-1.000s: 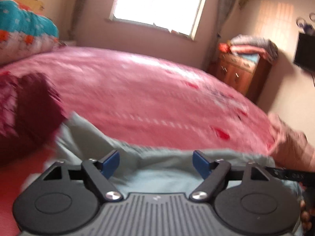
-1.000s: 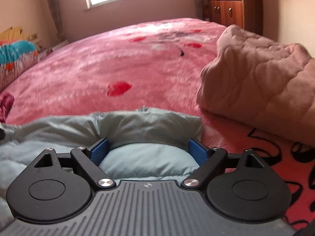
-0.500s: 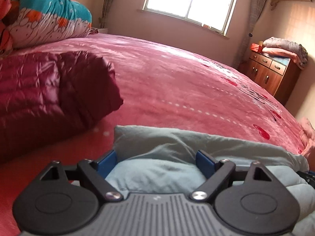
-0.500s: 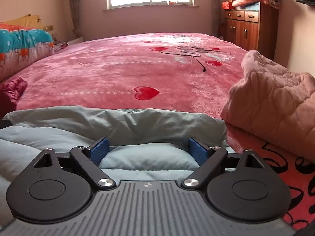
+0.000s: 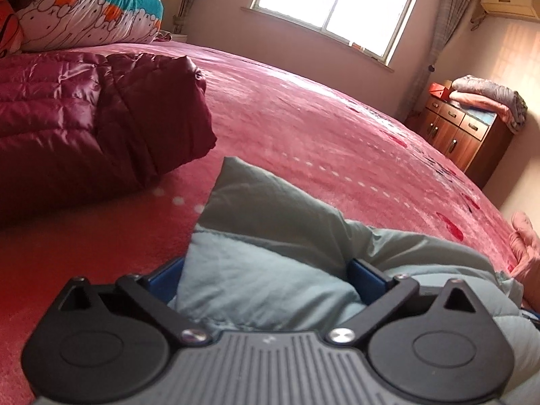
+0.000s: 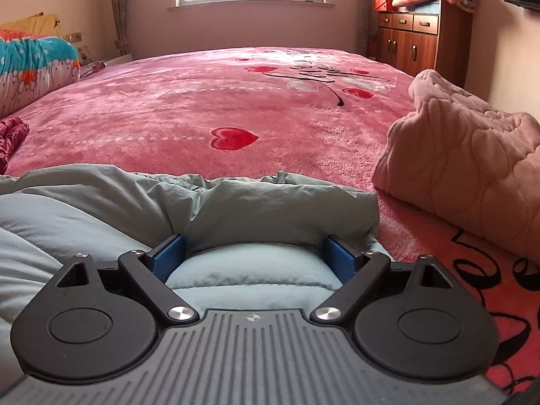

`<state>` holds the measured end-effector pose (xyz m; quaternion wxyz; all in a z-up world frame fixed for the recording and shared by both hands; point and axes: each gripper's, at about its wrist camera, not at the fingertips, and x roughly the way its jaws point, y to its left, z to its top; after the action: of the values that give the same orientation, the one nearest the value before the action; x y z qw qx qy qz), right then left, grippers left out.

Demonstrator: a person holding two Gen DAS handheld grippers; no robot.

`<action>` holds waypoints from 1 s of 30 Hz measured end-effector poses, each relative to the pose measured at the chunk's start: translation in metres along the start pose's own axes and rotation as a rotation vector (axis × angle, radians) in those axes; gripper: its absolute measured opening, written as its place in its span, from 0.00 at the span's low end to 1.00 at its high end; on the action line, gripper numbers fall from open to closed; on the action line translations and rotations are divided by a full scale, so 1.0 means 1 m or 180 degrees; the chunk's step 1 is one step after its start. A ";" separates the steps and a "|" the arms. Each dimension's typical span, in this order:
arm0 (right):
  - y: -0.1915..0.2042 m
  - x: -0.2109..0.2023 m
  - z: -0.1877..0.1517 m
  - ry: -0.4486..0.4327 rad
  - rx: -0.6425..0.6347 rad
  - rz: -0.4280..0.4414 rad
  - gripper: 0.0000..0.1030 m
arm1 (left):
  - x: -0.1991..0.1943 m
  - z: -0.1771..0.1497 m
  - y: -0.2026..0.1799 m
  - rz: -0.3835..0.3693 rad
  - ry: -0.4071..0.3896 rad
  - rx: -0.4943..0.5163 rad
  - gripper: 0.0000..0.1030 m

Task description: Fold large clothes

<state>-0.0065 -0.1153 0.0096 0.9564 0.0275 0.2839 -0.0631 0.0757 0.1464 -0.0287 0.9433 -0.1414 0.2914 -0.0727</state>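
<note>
So both grippers are sitting low over the near edge of a pale green padded jacket (image 6: 236, 202) that's lying on the bed (image 6: 202, 111). The left gripper (image 5: 266, 280) has its jaws spread about as wide as they go; they've just been opening, and a puffy fold of the jacket is bulging up between them without being pinched. The right gripper (image 6: 254, 254) is looking much the same: jaws wide, a quilted panel sitting between them, pads resting beside the fabric rather than squeezing it, as far as I can tell.

My guess is a fold has just been laid down and let go, so the next move is probably backing off and picking a fresh edge, or patting the bulge flat, since this stuff is springy.

The jacket is running crosswise, long axis side to side along the near edge of the bed, with one corner poking toward the maroon puffer coat (image 5: 84, 118) on the left. A pink quilted blanket (image 6: 472, 168) is sitting just beside it on the right. Further back, a wooden dresser (image 6: 422, 40).
</note>
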 end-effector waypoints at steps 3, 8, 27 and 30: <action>-0.001 0.002 0.000 -0.0002 0.0009 0.0005 1.00 | 0.000 0.000 0.000 0.0013 0.0003 0.0013 0.99; -0.014 0.001 0.002 0.0015 0.0178 0.0178 1.00 | -0.004 0.007 -0.004 0.0120 0.0065 0.0009 0.99; -0.109 -0.099 -0.019 -0.0147 0.1312 0.0198 1.00 | -0.193 -0.014 0.018 0.0369 -0.0149 -0.0537 0.98; -0.115 -0.113 -0.034 0.0012 0.1548 0.0321 1.00 | -0.210 -0.018 0.018 0.0342 -0.0076 -0.0541 0.98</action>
<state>-0.1345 -0.2147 0.0415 0.9230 0.2711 0.2604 -0.0817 -0.1058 0.2051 0.0623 0.9338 -0.2060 0.2924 0.0046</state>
